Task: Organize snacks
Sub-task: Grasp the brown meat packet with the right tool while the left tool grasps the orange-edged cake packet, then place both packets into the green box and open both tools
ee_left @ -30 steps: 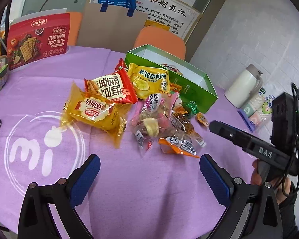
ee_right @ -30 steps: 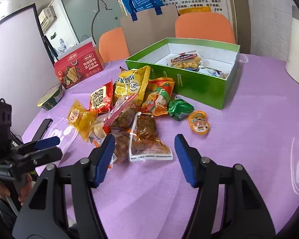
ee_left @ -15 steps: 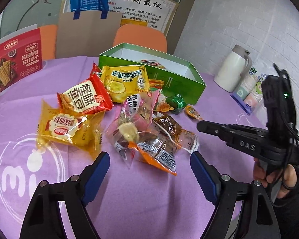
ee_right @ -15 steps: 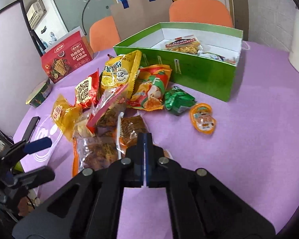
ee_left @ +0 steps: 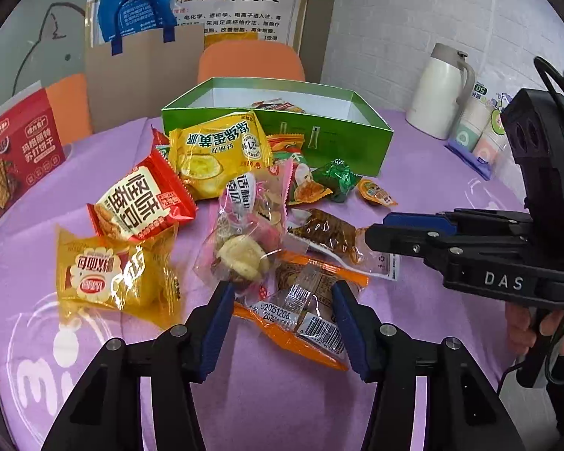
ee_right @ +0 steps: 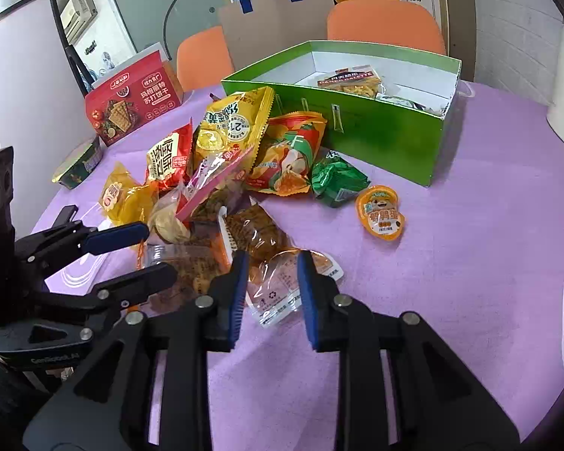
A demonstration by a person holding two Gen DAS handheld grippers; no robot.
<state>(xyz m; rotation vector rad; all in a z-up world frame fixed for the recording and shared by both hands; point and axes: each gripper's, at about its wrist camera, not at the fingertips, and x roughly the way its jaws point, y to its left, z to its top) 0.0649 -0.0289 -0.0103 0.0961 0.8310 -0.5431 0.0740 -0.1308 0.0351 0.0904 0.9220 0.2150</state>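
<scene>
A pile of snack packets lies on the purple cloth in front of an open green box [ee_left: 342, 143] [ee_right: 376, 143] that holds a few packets. My left gripper [ee_left: 282, 293] [ee_right: 161, 248] is open, its fingers on either side of an orange-edged clear packet [ee_left: 304, 319]. My right gripper [ee_right: 272, 263] [ee_left: 376, 227] is open a little, low over a clear packet of brown snack [ee_right: 259, 233] [ee_left: 327, 233]. Behind these lie a pink-edged bag [ee_left: 252, 221], a yellow chips bag [ee_left: 218, 150], a red bag [ee_left: 139, 199] and a yellow cake packet [ee_left: 109, 274].
A green sweet packet [ee_right: 336, 182] and an orange jelly cup [ee_right: 381, 214] lie by the box front. A white flask [ee_left: 441, 94] and a pack of cups [ee_left: 477, 131] stand at the right, a red cracker box [ee_right: 131, 105] and a bowl [ee_right: 79, 167] at the left.
My left gripper has moved forward up to the pile and its fingers have narrowed. My right gripper went from wide open to shut, then opened part way, now nearer the brown snack packet.
</scene>
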